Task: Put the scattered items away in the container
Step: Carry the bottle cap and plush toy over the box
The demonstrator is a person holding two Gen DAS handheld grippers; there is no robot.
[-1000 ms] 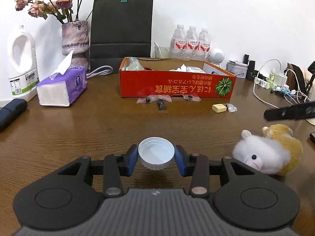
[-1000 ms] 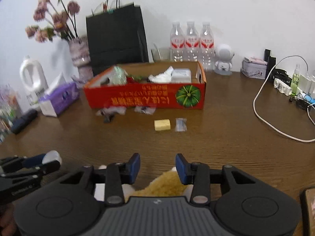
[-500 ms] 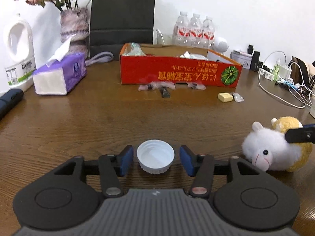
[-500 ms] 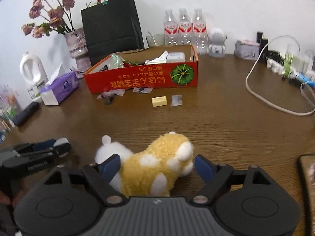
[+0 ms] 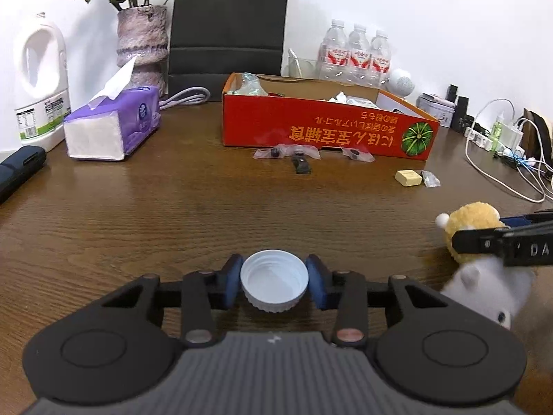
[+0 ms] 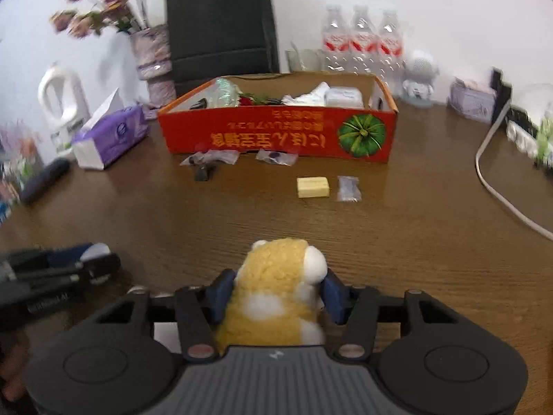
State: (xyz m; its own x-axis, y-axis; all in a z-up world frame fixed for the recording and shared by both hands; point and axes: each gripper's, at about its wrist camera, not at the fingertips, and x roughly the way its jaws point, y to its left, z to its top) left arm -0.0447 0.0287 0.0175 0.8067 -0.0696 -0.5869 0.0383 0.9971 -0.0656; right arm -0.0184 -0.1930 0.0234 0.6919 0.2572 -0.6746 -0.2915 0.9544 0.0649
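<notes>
My left gripper (image 5: 273, 285) is shut on a white bottle cap (image 5: 273, 282), held low over the wooden table. My right gripper (image 6: 278, 292) is shut on a yellow and white plush hamster (image 6: 276, 287); the plush also shows at the right of the left wrist view (image 5: 470, 221), lifted in the right gripper's fingers (image 5: 490, 242). The red cardboard box (image 5: 311, 131) stands at the back middle with several items inside. Small plastic bags (image 6: 276, 157), a black clip (image 6: 202, 174), a yellow eraser (image 6: 312, 186) and a small clear bag (image 6: 349, 188) lie in front of it.
A purple tissue pack (image 5: 114, 128), white jug (image 5: 39, 83), flower vase (image 5: 143, 41) and black paper bag (image 5: 228, 24) stand at the back left. Water bottles (image 5: 356, 55) stand behind the box. White cables (image 5: 501, 173) and chargers lie at the right. A dark case (image 5: 17, 173) lies far left.
My left gripper closed on the cap. My right gripper closed on the plush hamster and lifted it off the table.
</notes>
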